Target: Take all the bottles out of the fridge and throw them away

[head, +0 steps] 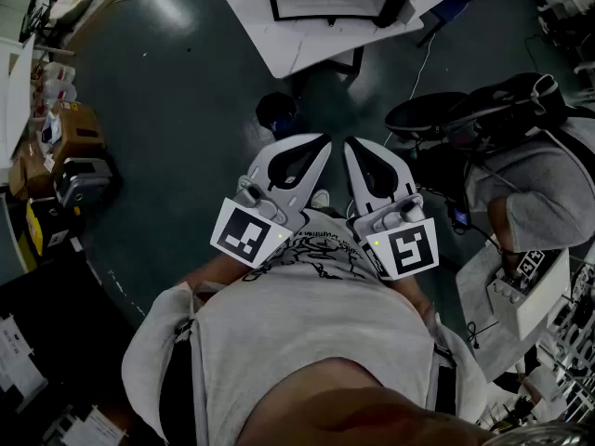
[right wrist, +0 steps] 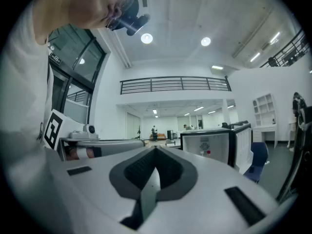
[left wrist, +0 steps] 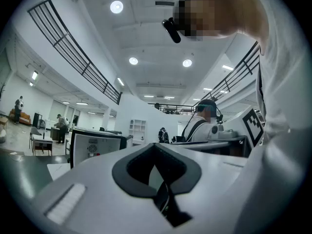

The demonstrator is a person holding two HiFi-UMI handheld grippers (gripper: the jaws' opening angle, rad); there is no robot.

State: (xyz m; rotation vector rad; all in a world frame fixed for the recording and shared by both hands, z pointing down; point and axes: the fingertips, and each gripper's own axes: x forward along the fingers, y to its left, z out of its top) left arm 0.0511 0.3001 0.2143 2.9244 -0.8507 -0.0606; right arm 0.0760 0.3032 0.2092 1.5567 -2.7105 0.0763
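Your left claw [left wrist: 156,152] is closed, its pads together with nothing between them; your right claw [right wrist: 156,154] is likewise closed and empty. Both point level and sit side by side, held close before your shirt [head: 307,333]. Beyond their tips lie the dark floor [head: 186,110], a white worktop [head: 307,45] and, at right, a seated person [head: 535,189]. No fridge and no bottle appears in any view, so their place cannot be told. Judged from this, nothing is taken out or thrown away: the whole task is left, beginning with reaching the fridge.
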